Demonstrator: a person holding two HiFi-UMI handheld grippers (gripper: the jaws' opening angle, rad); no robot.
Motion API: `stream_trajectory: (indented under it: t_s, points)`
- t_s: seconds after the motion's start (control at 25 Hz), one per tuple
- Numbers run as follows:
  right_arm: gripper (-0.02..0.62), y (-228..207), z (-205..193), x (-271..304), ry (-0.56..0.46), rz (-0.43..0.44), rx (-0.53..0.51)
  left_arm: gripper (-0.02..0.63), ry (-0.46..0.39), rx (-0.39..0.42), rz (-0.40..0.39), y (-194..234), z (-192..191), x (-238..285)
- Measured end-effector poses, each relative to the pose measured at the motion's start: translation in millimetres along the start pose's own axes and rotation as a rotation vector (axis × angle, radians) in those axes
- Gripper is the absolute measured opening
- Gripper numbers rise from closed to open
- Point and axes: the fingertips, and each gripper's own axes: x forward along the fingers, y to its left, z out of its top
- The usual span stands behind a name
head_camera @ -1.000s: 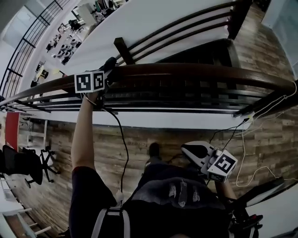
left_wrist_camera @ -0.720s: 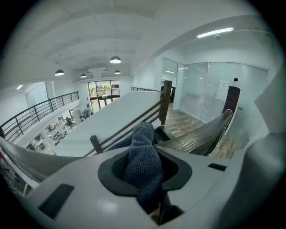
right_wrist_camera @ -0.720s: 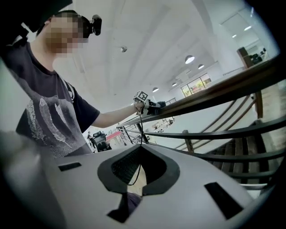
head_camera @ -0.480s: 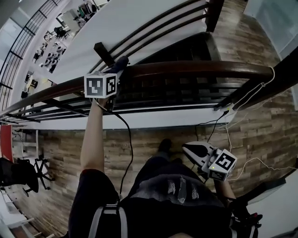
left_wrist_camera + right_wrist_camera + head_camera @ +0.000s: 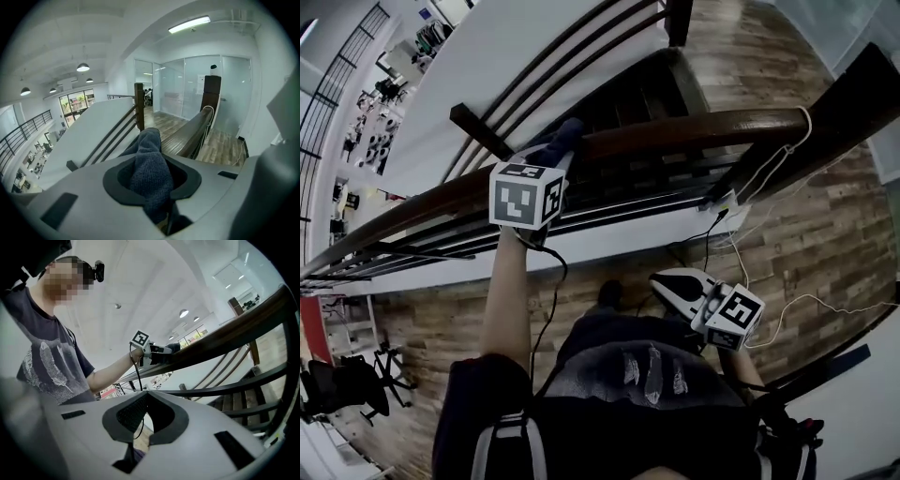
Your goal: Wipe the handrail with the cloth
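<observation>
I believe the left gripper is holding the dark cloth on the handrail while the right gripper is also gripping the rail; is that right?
Not quite: the left gripper does hold the dark cloth on the handrail, but the right gripper is off the rail, down by the person's waist, as the head view shows.

Wooden handrail (image 5: 703, 127), cloth (image 5: 565, 134) on top; plank floor (image 5: 441, 319), white cables (image 5: 806, 305).
</observation>
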Motion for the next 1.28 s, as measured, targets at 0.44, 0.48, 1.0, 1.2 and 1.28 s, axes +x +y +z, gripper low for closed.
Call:
stream_trajectory:
  t_s: [0.44,0.48,1.0,1.2,1.28]
  points:
    - [0.005,-79,-1,-173,-0.043,-0.048,0.068,0.095,0.042,0.074,-0.055,-194,102,127]
    - [0.005,-82,0,-181,-0.054,-0.053,0.074,0.095,0.053,0.084,-0.086,-213,109,136]
    - [0.005,-90,-40,-224,-0.038,-0.142,0.153,0.095,0.070,0.290,-0.269,-388,180,230]
    - [0.005,-87,-40,-223,-0.047,-0.180,0.149,0.095,-0.083,0.196,-0.423,-429,198,208]
    - [0.005,-91,-43,-226,-0.057,-0.192,0.167,0.095,-0.232,0.001,-0.561,-429,192,169]
